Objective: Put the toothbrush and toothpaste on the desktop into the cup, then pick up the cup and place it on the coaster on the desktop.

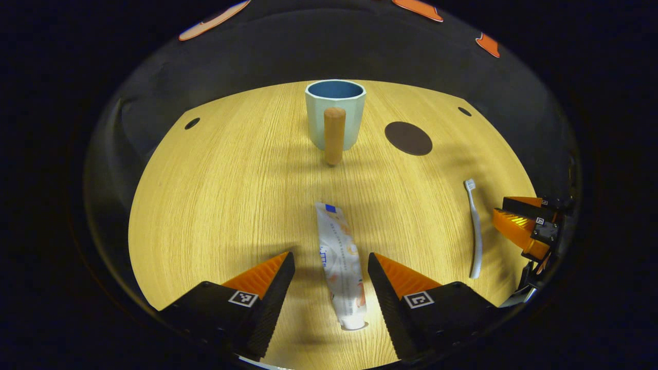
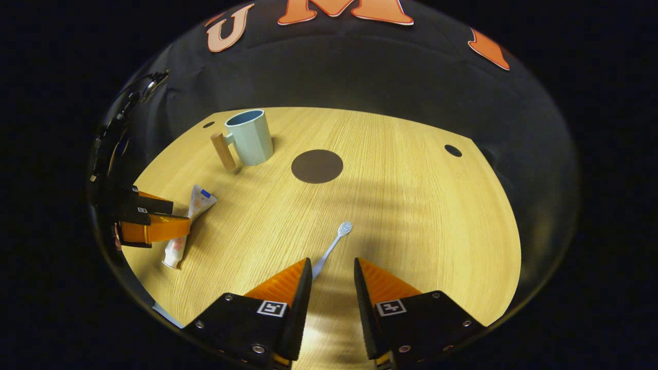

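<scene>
One toothpaste tube (image 1: 341, 267) is seen low in the left gripper view, between the parted jaws of the left gripper (image 1: 331, 259). One toothbrush (image 2: 331, 247) lies at lower centre before the right gripper (image 2: 331, 267), jaws apart. One cup (image 2: 250, 136) stands upper left, one coaster (image 2: 317, 166) beside it.

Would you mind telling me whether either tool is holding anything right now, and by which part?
Nothing is held. The left tool stands open astride the toothpaste; the right tool is open over the toothbrush handle.

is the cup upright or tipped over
Upright. The cup stands on the desktop with its open rim facing up, handle at its side.
</scene>
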Demonstrator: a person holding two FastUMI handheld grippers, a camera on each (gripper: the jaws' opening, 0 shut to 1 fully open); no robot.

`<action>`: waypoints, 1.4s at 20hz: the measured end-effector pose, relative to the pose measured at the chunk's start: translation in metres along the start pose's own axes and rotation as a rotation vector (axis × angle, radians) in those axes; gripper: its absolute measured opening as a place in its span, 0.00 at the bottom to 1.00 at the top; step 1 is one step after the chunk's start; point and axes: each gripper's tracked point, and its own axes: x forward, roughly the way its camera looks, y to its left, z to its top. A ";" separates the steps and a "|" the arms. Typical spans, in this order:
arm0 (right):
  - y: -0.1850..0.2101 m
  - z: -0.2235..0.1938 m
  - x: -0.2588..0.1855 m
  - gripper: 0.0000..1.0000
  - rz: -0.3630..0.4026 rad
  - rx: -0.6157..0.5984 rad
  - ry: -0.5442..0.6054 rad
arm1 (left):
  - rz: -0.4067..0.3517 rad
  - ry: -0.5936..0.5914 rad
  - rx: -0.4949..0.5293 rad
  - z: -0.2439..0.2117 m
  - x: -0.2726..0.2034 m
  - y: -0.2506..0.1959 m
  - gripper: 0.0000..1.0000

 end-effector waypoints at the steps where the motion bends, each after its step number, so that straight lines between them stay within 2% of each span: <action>1: 0.002 -0.002 0.004 0.43 0.007 0.005 0.018 | 0.006 0.013 -0.003 0.003 -0.002 0.003 0.87; 2: 0.004 -0.006 0.009 0.41 0.014 0.012 0.037 | 0.010 0.023 -0.005 0.008 -0.004 0.004 0.87; 3: 0.005 -0.009 0.012 0.34 0.016 0.022 0.057 | 0.015 0.025 -0.007 0.014 -0.005 0.007 0.88; 4: 0.006 -0.011 0.015 0.36 0.017 0.036 0.075 | 0.018 0.030 -0.009 0.017 -0.006 0.008 0.88; 6: 0.009 -0.010 0.016 0.28 0.029 0.083 0.091 | 0.026 0.041 -0.011 0.015 -0.006 0.009 0.88; 9: 0.013 -0.013 0.016 0.28 0.044 0.137 0.139 | 0.036 0.054 -0.015 0.015 -0.004 0.009 0.88; 14: 0.019 -0.002 0.027 0.27 0.042 0.202 0.136 | 0.039 0.095 -0.042 0.011 0.001 0.009 0.88; 15: 0.021 0.000 0.029 0.17 0.060 0.221 0.136 | 0.032 0.092 -0.049 0.006 0.004 0.003 0.83; 17: 0.025 0.003 0.028 0.12 0.084 0.257 0.136 | 0.030 0.095 -0.043 0.007 0.004 0.003 0.75; 19: 0.030 0.005 0.029 0.09 0.105 0.272 0.137 | 0.023 0.097 -0.042 0.007 0.004 0.000 0.75; 21: 0.031 0.006 0.031 0.06 0.105 0.258 0.127 | 0.025 0.096 -0.049 0.007 0.002 0.000 0.57; 22: 0.031 0.005 0.030 0.05 0.100 0.249 0.126 | 0.031 0.097 -0.058 0.007 0.003 0.000 0.57; 23: 0.030 0.006 0.030 0.04 0.096 0.244 0.123 | 0.035 0.098 -0.071 0.006 0.003 -0.001 0.51; 24: 0.032 0.006 0.030 0.04 0.097 0.237 0.122 | 0.044 0.103 -0.084 0.006 0.003 -0.001 0.55; 25: 0.032 0.005 0.029 0.04 0.096 0.229 0.121 | 0.056 0.100 -0.090 0.003 0.008 0.003 0.41; 26: 0.032 0.005 0.029 0.04 0.091 0.215 0.108 | 0.042 0.101 -0.098 0.005 0.007 0.001 0.08; 27: 0.031 0.008 0.027 0.03 0.091 0.198 0.087 | 0.024 0.088 -0.095 0.008 0.010 0.000 0.15; 28: 0.032 0.013 0.022 0.04 0.095 0.194 0.065 | 0.009 0.091 -0.097 0.009 0.011 -0.001 0.13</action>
